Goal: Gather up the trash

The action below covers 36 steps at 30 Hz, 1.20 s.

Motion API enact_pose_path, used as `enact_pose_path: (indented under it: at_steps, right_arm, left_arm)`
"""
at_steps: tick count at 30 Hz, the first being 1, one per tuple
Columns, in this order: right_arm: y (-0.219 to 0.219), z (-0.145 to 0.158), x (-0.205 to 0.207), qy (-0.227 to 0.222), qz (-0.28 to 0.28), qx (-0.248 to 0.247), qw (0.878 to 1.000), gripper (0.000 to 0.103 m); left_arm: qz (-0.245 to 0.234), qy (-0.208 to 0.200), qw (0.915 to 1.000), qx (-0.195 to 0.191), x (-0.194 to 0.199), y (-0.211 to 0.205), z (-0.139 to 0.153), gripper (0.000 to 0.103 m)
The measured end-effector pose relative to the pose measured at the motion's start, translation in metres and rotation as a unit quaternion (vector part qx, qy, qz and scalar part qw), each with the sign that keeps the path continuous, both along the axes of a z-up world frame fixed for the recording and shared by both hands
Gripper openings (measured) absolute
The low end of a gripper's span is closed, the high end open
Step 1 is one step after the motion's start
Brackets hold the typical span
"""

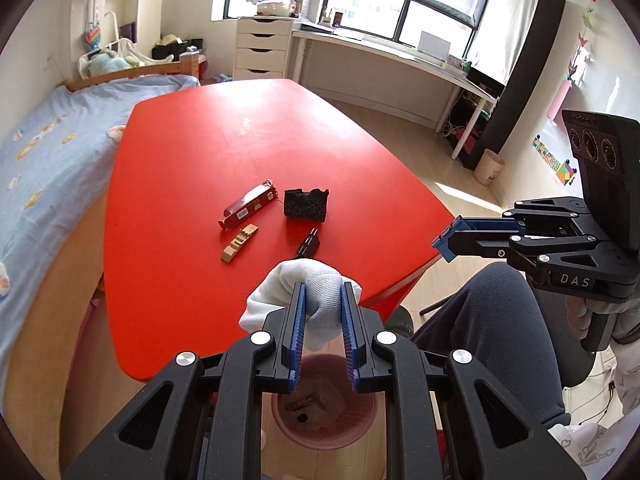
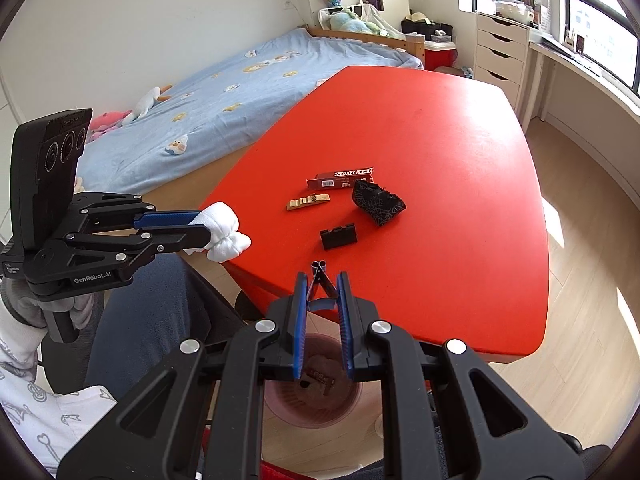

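Note:
My left gripper (image 1: 323, 294) is shut on a crumpled white wad (image 1: 308, 284), held over the near edge of the red table (image 1: 240, 128). Below it stands a pink bin (image 1: 362, 426) with a few scraps inside. My right gripper (image 2: 322, 292) is shut on a small binder clip (image 2: 320, 278) above the same bin (image 2: 280, 404). On the table lie a red carton (image 1: 250, 204), a black crumpled wrapper (image 1: 306, 206), a beige piece (image 1: 239, 244) and a small black box (image 1: 309, 245). In the right wrist view the left gripper (image 2: 204, 226) shows with the wad (image 2: 224, 234).
A bed with a blue cover (image 1: 48, 152) runs along the table's left side. White drawers (image 1: 262, 48) and a long desk (image 1: 392, 56) stand under the window. A person's dark-trousered knee (image 1: 492, 320) is at the right of the bin. A small cup-shaped bin (image 1: 489, 166) stands on the wooden floor.

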State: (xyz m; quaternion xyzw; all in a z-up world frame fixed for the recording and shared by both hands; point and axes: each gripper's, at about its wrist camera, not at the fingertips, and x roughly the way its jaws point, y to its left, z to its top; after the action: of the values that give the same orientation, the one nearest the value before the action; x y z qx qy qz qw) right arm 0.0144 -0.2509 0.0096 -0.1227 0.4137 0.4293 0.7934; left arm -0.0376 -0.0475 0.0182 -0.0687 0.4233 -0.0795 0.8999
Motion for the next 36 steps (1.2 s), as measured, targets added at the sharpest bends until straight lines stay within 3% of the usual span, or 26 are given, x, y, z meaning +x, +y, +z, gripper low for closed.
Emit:
enact_pose_path:
  at_steps: [17,27,30,31,32,33,34,36]
  right_arm:
    - [-0.003,-0.049,-0.043,0.06,0.018,-0.025,0.998,0.014]
    - [-0.001,-0.057,-0.047,0.077,0.025,-0.022,0.996,0.014]
    - [-0.001,-0.059,-0.047,0.08,0.031,-0.022,0.996,0.017]
    - [-0.001,-0.061,-0.046,0.08,0.031,-0.026,0.996,0.023]
    - [-0.001,-0.063,-0.046,0.077,0.029,-0.032,0.996,0.049]
    - [-0.002,-0.064,-0.045,0.073,0.024,-0.035,0.996,0.077]
    - [-0.005,-0.063,-0.044,0.071,0.018,-0.031,0.997,0.084]
    - [-0.007,-0.065,-0.041,0.072,0.009,-0.037,0.997,0.093]
  left_arm:
    - [-0.03,0.051,0.9978,-0.029,-0.037,-0.028,-0.037,0.017]
    - [-0.036,0.059,0.9971,-0.032,-0.044,-0.031,-0.043,0.017]
    - [-0.042,0.061,0.9967,-0.033,-0.042,-0.033,-0.045,0.022]
    - [-0.041,0.064,0.9966,-0.033,-0.041,-0.033,-0.046,0.028]
    - [-0.04,0.065,0.9966,-0.031,-0.041,-0.032,-0.048,0.035]
    - [-0.037,0.065,0.9968,-0.029,-0.04,-0.031,-0.049,0.051]
    - [-0.032,0.064,0.9971,-0.027,-0.041,-0.03,-0.05,0.067]
    - [-0.021,0.058,0.9978,-0.024,-0.041,-0.027,-0.049,0.086]
